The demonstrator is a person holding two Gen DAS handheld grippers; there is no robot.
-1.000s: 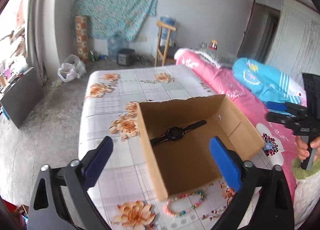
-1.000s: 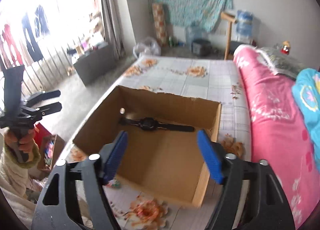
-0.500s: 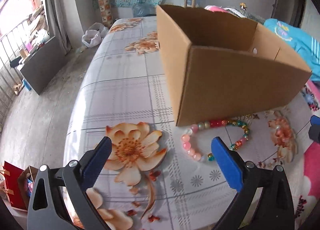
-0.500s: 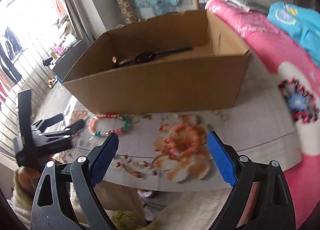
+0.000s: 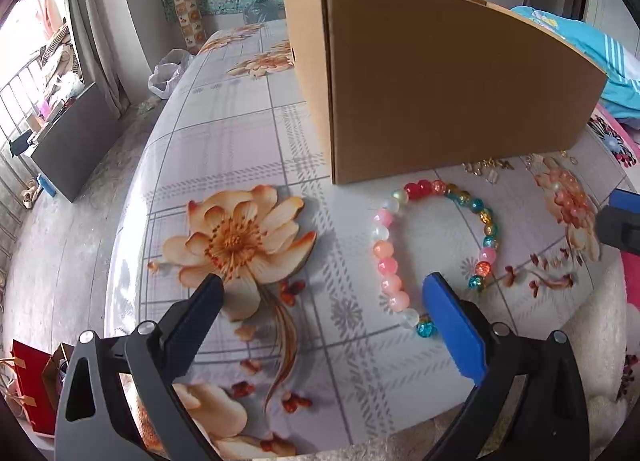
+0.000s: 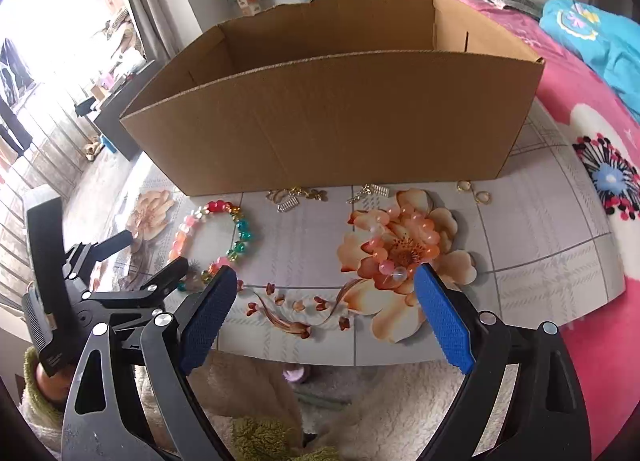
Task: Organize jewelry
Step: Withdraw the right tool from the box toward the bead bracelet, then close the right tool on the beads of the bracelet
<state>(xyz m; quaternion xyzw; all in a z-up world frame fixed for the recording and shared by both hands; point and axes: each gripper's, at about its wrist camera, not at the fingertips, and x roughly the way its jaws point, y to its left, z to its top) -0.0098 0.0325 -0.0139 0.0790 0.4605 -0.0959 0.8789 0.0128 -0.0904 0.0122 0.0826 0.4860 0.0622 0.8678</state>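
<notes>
Floral tablecloth (image 5: 248, 141), cardboard box (image 6: 332, 121), colourful bead bracelet (image 5: 434, 249), orange bracelet (image 6: 400, 241) only in right view, both tools (image 5: 322, 297) (image 6: 326, 289) released.

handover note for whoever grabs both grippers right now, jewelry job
Left gripper: open, empty, low over the multicolour bead bracelet.
Right gripper: open, empty, over the peach bead bracelet lying on the printed flower.
Cardboard box stands behind both; its inside is hidden from here.
Small metal pieces and two rings lie along the box's front.
Done: nothing on the table picked up.
Left: both bracelets, metal pieces, rings into the box.
</notes>
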